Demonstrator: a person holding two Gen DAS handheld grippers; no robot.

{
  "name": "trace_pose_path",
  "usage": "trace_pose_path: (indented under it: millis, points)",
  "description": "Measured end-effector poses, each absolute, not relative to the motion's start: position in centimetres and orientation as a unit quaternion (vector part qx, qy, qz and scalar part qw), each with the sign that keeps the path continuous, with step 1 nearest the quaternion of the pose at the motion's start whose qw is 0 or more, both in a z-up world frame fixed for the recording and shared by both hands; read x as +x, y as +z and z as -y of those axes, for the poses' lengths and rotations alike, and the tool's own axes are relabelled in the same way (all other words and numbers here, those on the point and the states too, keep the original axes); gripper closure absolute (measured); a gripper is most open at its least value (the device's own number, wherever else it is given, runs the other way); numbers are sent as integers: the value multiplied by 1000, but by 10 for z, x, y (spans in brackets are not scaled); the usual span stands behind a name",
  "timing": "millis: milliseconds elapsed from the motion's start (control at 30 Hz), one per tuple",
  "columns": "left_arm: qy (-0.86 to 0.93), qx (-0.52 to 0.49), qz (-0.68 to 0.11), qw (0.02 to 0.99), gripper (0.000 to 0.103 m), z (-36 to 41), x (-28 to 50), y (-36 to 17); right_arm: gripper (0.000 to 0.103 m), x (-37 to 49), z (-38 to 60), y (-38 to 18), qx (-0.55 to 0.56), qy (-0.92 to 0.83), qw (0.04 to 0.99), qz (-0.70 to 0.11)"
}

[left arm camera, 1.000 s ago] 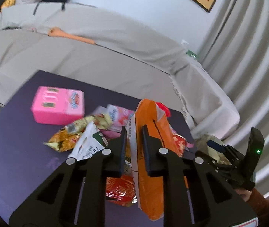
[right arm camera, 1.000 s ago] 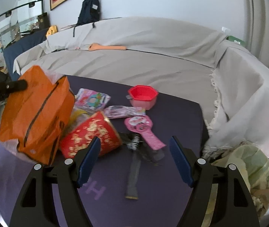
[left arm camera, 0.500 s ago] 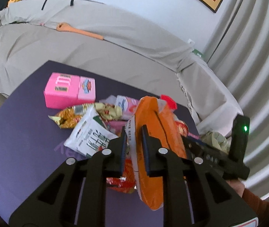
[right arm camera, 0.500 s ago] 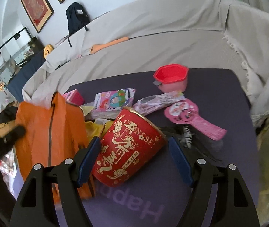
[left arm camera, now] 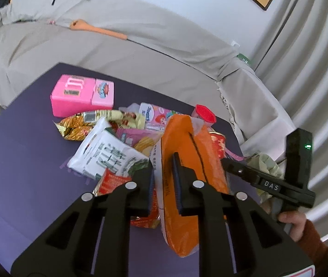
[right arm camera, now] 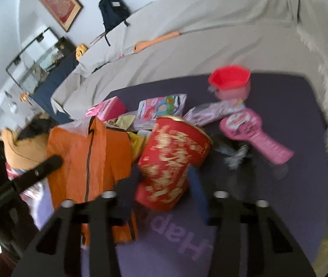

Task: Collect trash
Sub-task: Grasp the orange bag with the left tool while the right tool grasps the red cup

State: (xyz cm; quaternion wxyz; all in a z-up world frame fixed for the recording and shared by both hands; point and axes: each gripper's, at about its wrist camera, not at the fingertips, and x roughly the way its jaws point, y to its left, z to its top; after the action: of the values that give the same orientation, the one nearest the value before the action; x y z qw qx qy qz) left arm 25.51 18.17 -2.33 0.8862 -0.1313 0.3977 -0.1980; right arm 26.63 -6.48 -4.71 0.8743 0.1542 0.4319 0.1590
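My left gripper (left arm camera: 164, 182) is shut on the rim of an orange trash bag (left arm camera: 194, 161) and holds it up over the purple table; the bag also shows in the right wrist view (right arm camera: 87, 157). My right gripper (right arm camera: 164, 184) is open, its fingers on either side of a red paper noodle cup (right arm camera: 171, 161) that lies on its side. The view is blurred, so I cannot tell whether the fingers touch the cup. Snack wrappers lie around: a white bag (left arm camera: 108, 154), a gold wrapper (left arm camera: 76, 127).
A pink box (left arm camera: 82, 98), a red-rimmed pink cup (right arm camera: 231, 85), a pink paddle-shaped pack (right arm camera: 254, 131) and a picture pack (right arm camera: 161, 108) lie on the purple table (left arm camera: 25, 173). A grey-covered sofa (left arm camera: 117, 46) runs behind. A crumpled green bag (left arm camera: 265, 164) is off the right edge.
My right gripper has moved forward and down until its fingers flank the red cup. My left gripper has kept its hold on the orange bag and shifted slightly.
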Motion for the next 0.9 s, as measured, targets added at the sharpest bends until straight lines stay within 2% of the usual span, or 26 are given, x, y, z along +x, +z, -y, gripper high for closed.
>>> trace_pose_path:
  millis: [67,267,300,367,433,533,733,900]
  points:
    - [-193,-121,-388,893,94,-179,252,-17,83,260,66,-39,117,144,885,-426]
    - [-200,-111,-348,909,97,-171,245,15,82,242,82,-29,90,111,902,-407]
    - [-200,-109,-339,913,98,-171,245,20,77,240,82,-29,90,106,905,-401]
    - [-198,-105,-324,919,98,-171,246,31,61,238,84,-28,100,113,906,-396]
    - [-196,-108,-318,922,98,-173,247,37,54,243,81,-29,116,125,904,-392]
    - [-187,-114,-311,925,98,-182,249,42,53,263,71,-37,120,101,899,-408]
    - [-177,-136,-322,920,98,-207,253,32,38,302,45,-54,110,109,888,-432]
    - [-178,-151,-341,911,98,-214,258,16,35,318,34,-57,93,117,872,-466]
